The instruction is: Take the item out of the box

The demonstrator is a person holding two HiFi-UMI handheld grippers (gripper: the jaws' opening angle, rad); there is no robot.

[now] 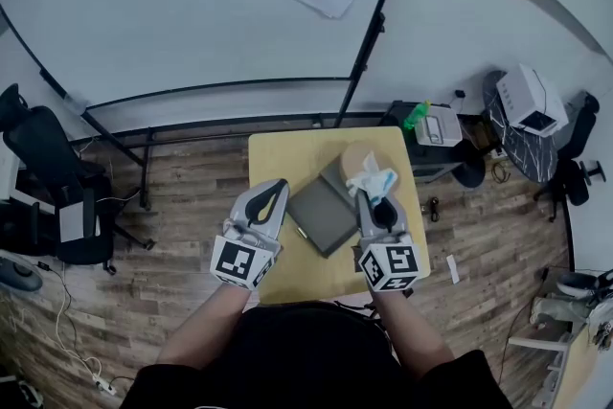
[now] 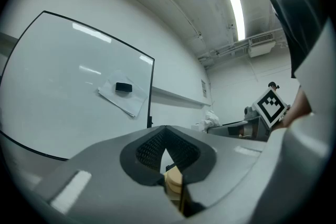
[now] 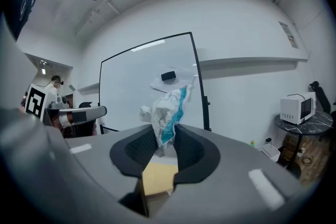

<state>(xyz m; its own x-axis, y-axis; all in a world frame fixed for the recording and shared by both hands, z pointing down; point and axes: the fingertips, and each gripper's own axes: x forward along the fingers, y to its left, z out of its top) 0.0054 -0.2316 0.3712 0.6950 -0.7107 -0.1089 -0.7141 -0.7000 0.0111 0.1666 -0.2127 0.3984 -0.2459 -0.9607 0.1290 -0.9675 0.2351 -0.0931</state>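
**Thin pinch on a crumpled packet: the grip may slip**

Head view: the right gripper point(image 1: 370, 198) is held over the near right part of the small yellow wooden table point(image 1: 276, 158). The crumpled white-and-blue packet point(image 1: 372, 174) sticks up out of its tips. The packet is above the far edge of the flat dark grey box point(image 1: 323, 215) and looks clear of it. If it snags that edge on the way off, it could tug the box across the table. The left gripper point(image 1: 270, 193) hovers just left of the box, without touching it, so nothing steadies the box.

Left gripper view: the jaws are together with nothing between them.

Right gripper view: the jaws are clamped on the lower fold of the packet point(image 3: 166, 109) only, and most of it flares loose above the pads. Such soft, slick wrapping could slide out under a quick swing or a roll of the wrist, and drop back towards the box.
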